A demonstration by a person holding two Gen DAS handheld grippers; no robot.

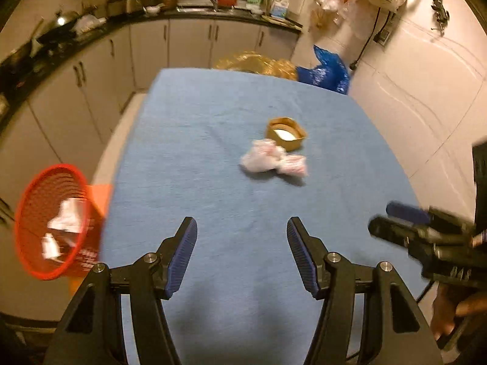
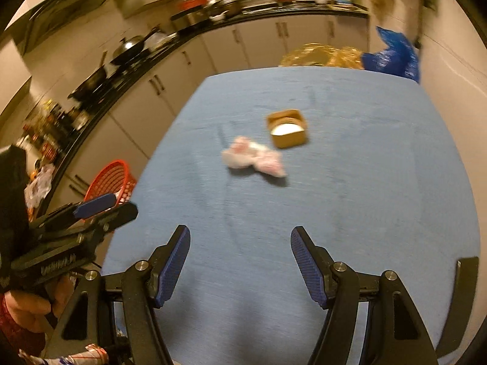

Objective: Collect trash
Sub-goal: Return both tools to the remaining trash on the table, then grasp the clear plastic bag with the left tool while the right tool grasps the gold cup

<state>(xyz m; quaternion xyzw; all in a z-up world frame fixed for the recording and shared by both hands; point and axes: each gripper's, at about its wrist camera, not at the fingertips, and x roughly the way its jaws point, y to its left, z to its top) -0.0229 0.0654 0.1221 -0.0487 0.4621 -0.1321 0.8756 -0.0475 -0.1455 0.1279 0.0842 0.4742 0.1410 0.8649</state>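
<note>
Blue tablecloth (image 1: 213, 121) mostly bare, crumpled wrapper (image 1: 272, 159) mid-table, red basket (image 1: 53, 222) off left edge

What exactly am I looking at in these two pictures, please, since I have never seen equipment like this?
There is no robot here: a person holds a two-finger tool in each hand, and a wide-angle camera on each tool looks along its fingers. One picture comes from the left gripper, the other from the right gripper. Each also catches the other tool at its edge. Both stand open and hold nothing.

Below them is a table under a blue cloth. On it lie a crumpled white and pink wrapper and, right behind it, a small brown box with something white inside. Beside the table's left edge is a red basket that already holds some white scraps. A kitchen counter runs behind.
</note>
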